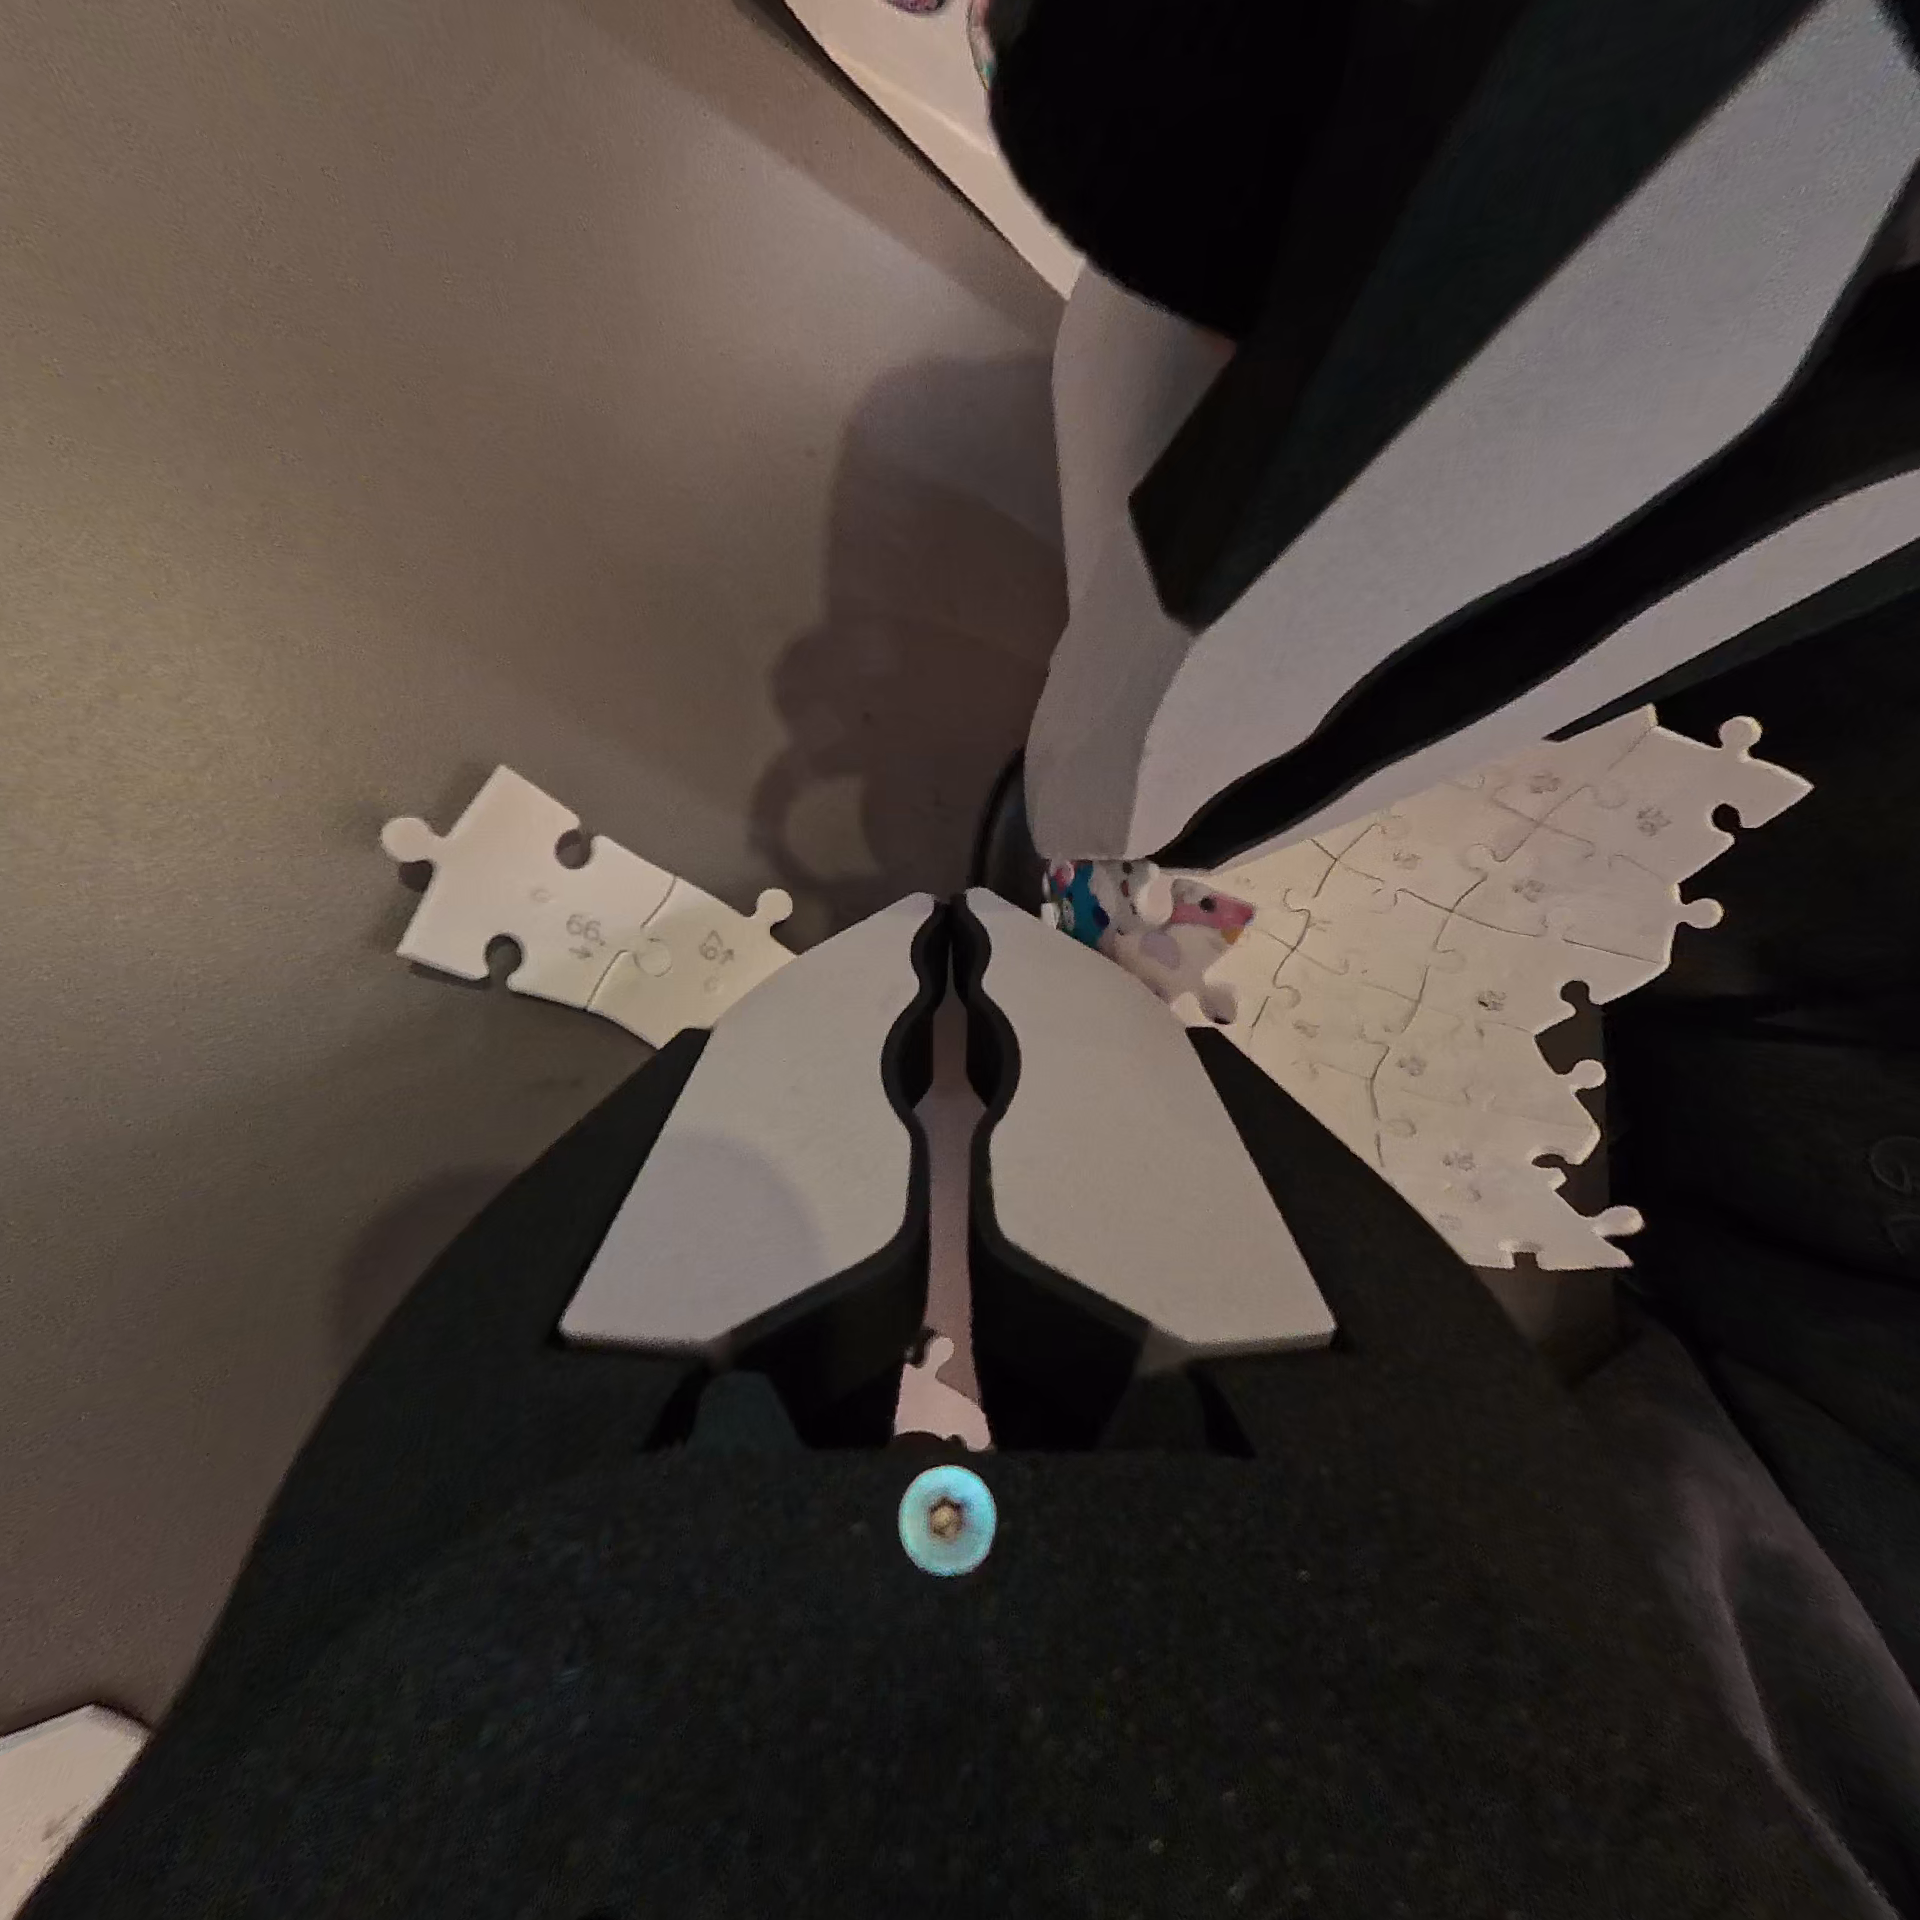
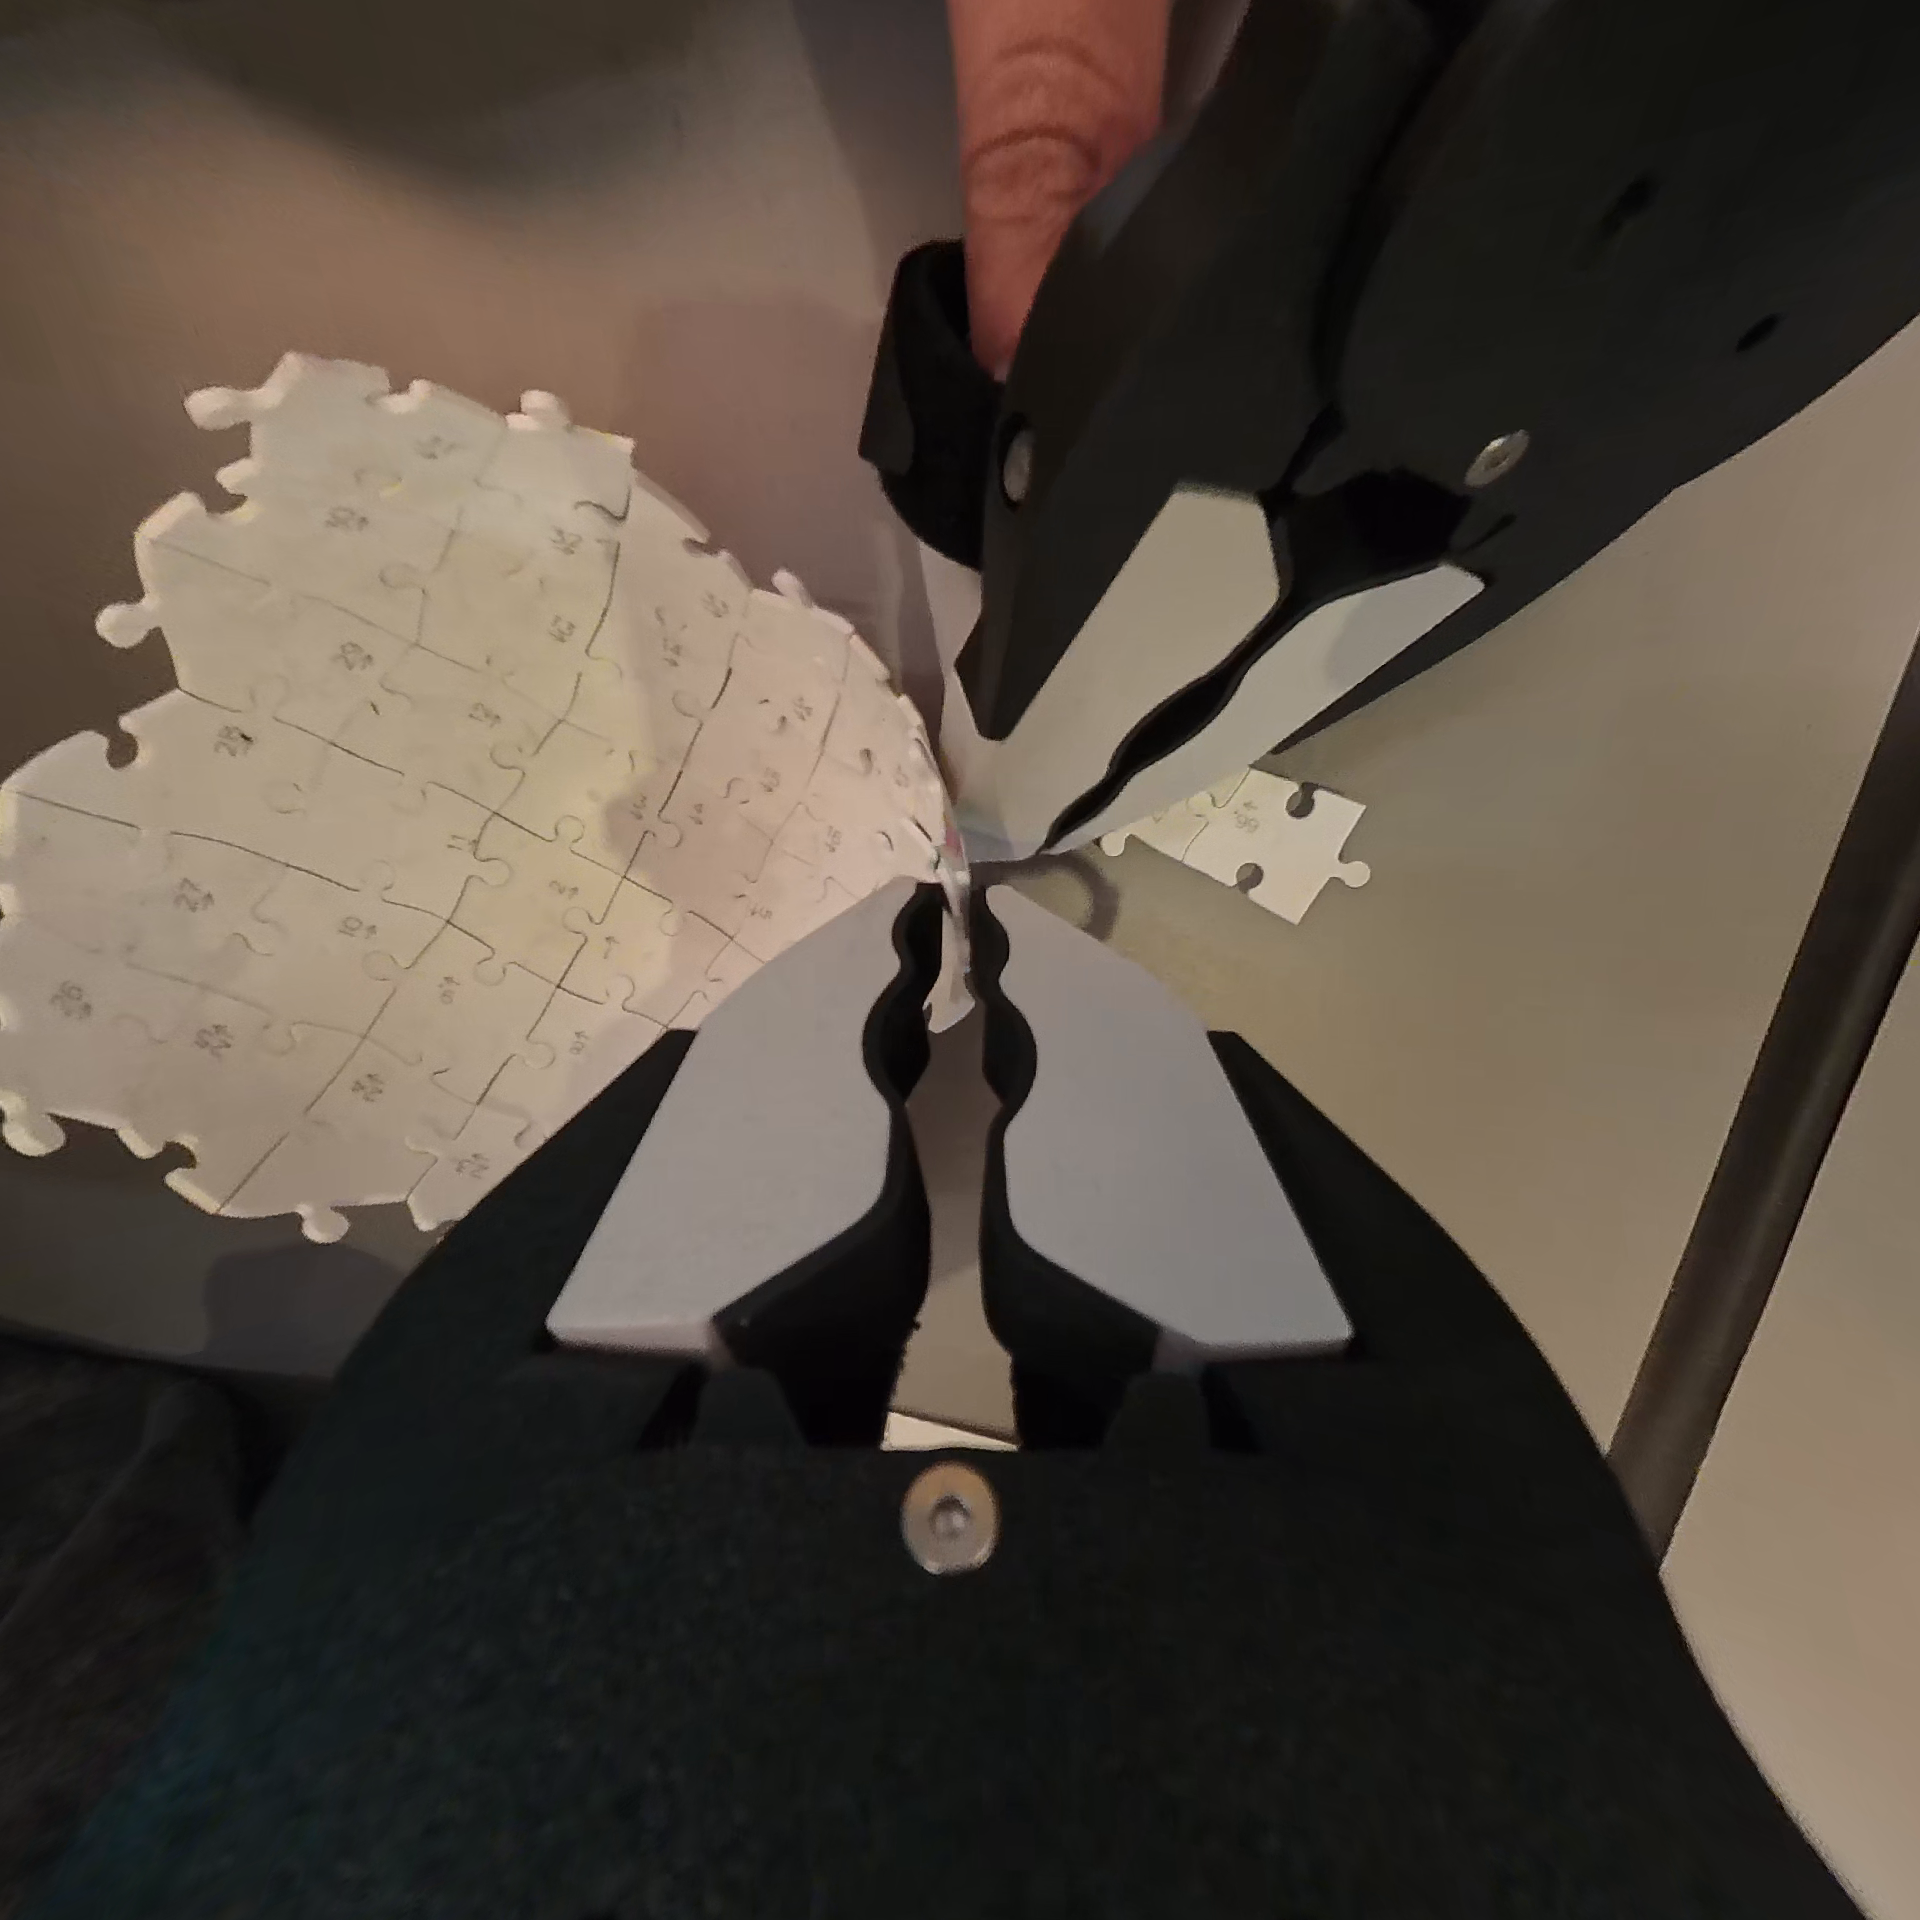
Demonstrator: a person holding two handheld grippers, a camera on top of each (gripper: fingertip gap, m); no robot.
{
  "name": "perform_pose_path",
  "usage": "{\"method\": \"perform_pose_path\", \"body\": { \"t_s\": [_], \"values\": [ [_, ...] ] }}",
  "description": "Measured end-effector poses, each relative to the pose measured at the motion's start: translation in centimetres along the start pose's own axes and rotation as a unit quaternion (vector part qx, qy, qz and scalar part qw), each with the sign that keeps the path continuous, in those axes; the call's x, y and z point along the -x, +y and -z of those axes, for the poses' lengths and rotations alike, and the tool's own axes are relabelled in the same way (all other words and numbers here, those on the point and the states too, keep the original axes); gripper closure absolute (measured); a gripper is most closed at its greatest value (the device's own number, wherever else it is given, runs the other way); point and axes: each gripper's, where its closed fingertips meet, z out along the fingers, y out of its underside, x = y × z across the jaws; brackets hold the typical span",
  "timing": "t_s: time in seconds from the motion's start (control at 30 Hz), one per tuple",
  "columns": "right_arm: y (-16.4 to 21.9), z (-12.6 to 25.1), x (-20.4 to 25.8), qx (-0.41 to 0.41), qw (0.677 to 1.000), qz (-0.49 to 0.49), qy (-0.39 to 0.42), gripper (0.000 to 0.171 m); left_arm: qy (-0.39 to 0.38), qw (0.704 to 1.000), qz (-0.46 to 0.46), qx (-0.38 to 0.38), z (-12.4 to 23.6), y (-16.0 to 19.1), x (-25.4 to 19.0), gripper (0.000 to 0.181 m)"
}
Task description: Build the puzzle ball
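Puzzle shell point(image 2: 416, 790), a curved sheet of joined white pieces seen from its blank, numbered inner side, hangs above the grey table point(image 2: 1507, 1039) with both grippers meeting at one edge of it. The right gripper point(image 2: 961, 935) has its jaws drawn narrow onto that rim, which runs between the fingertips; the right wrist view shows the shell fanning away to the left, its outline ragged with tabs and notches. The left gripper point(image 2: 1049, 836) enters the same view from the upper right, its tips nearly together at the shell's edge, just beside the right gripper's. A person's finger point(image 2: 1023, 177) rests along its black body.

The left wrist view gives the opposite side. There the left gripper point(image 1: 954, 914) shows its jaws pressed almost shut, with a pale piece point(image 1: 940, 1392) visible low in the slot between the fingers. The right gripper point(image 1: 1122, 831) comes down from the upper right, and only here does a printed, coloured face point(image 1: 1153, 914) of the puzzle appear, in pink, blue and white, just at its tips. The shell point(image 1: 1455, 987) spreads to the right behind it.

Two joined loose pieces point(image 1: 582, 914) lie flat on the table, well apart from the shell; in the right wrist view they point(image 2: 1268, 847) sit half hidden behind the left gripper. A dark metal bar point(image 2: 1766, 1039) crosses that view's right side.
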Motion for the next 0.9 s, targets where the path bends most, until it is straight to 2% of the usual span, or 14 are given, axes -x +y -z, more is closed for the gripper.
{"method": "perform_pose_path", "body": {
  "t_s": [0.17, 0.33, 0.5, 0.53, 0.57, 0.67, 0.77, 0.9],
  "values": [
    [0.0, -0.1, -0.2, 0.001, 1.0, 0.002, 0.009, 0.164, -0.002, 1.0, 0.005, 0.006, -0.1, 0.3, 0.2, 0.181],
    [0.2, 0.1, -0.5, 0.009, 1.0, 0.005, 0.025, 0.155, 0.002, 1.0, 0.008, 0.008, -0.3, 0.3, 0.2, 0.181],
    [0.3, 2.9, -1.0, 0.003, 0.997, 0.005, 0.072, 0.152, 0.005, 1.0, 0.01, 0.007, -0.4, 0.2, 0.2, 0.181],
    [-0.1, 3.8, -0.9, -0.006, 0.996, 0.015, 0.089, 0.155, 0.006, 1.0, 0.01, 0.005, -0.4, 0.1, 0.2, 0.181],
    [-0.6, 4.6, -0.4, -0.016, 0.994, 0.035, 0.104, 0.169, 0.007, 1.0, 0.011, 0.004, -0.4, 0.1, 0.2, 0.181],
    [-2.4, 5.5, 2.3, -0.028, 0.977, 0.149, 0.15, 0.171, 0.006, 1.0, 0.011, 0.005, -0.6, 0.0, 0.1, 0.181],
    [-2.4, 3.9, 3.4, 0.022, 0.946, 0.259, 0.196, 0.171, -0.003, 1.0, 0.011, 0.008, -0.6, -0.1, 0.3, 0.181],
    [-1.8, 2.0, 3.2, 0.087, 0.966, 0.205, 0.133, 0.171, -0.04, 0.999, 0.004, 0.026, -0.8, -0.1, 0.8, 0.181]
  ]
}}
